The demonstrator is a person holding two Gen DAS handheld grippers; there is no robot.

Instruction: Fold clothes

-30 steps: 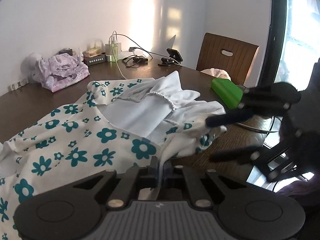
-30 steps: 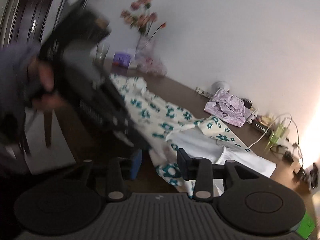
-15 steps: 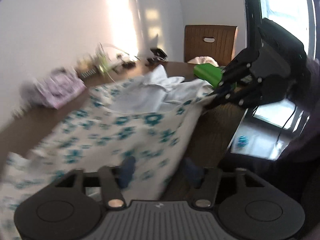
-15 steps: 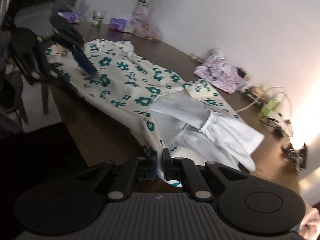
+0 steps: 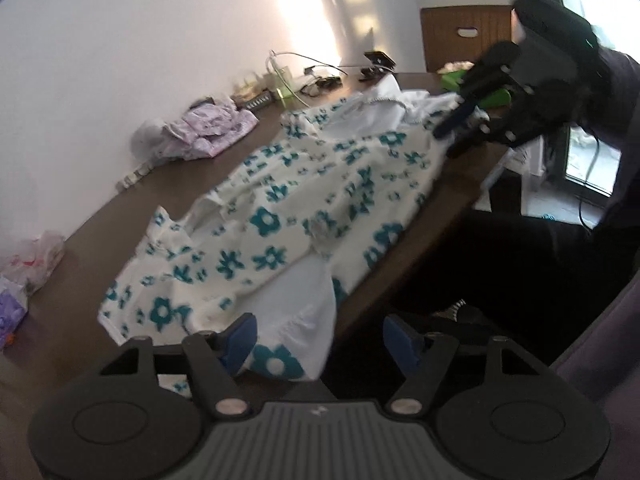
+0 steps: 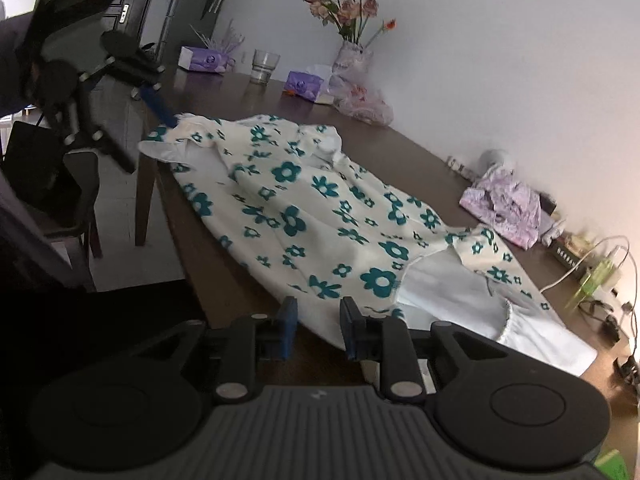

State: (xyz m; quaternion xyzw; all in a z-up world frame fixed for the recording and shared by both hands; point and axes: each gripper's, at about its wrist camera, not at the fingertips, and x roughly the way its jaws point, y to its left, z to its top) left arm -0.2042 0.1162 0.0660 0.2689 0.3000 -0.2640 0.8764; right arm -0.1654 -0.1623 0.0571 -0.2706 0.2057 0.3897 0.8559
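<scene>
Left wrist view: your left gripper (image 5: 320, 340) stands wide, blue pads (image 5: 240, 336) well apart. The near corner of the floral garment (image 5: 312, 208) lies between them, a teal flower on the cloth just beside the left pad, but neither pad presses on it. Whether that pad touches the cloth, you cannot tell from this angle.

The garment is white with teal flowers, spread long across the dark wooden table (image 5: 100, 216), running beside the table's near edge. Its white lining shows at the near hem and at the far end.

Your right gripper (image 5: 464, 128) shows at the garment's far end, over the table edge, dark and blurred.

Right wrist view: your right gripper's (image 6: 318, 330) jaws are narrow and opening. The garment's edge (image 6: 320, 216) lies between the pads; they do not clamp it. Across the table, your left gripper (image 6: 136, 120) sits at the garment's opposite corner, one blue finger beside the cloth.

Elsewhere on the table: a crumpled lilac garment (image 6: 504, 204) near the wall, a vase of flowers (image 6: 352, 52), a glass (image 6: 264, 66), tissue boxes (image 6: 204, 60), cables and chargers (image 6: 596, 272). A wooden chair (image 5: 464, 40) stands at the far end.
</scene>
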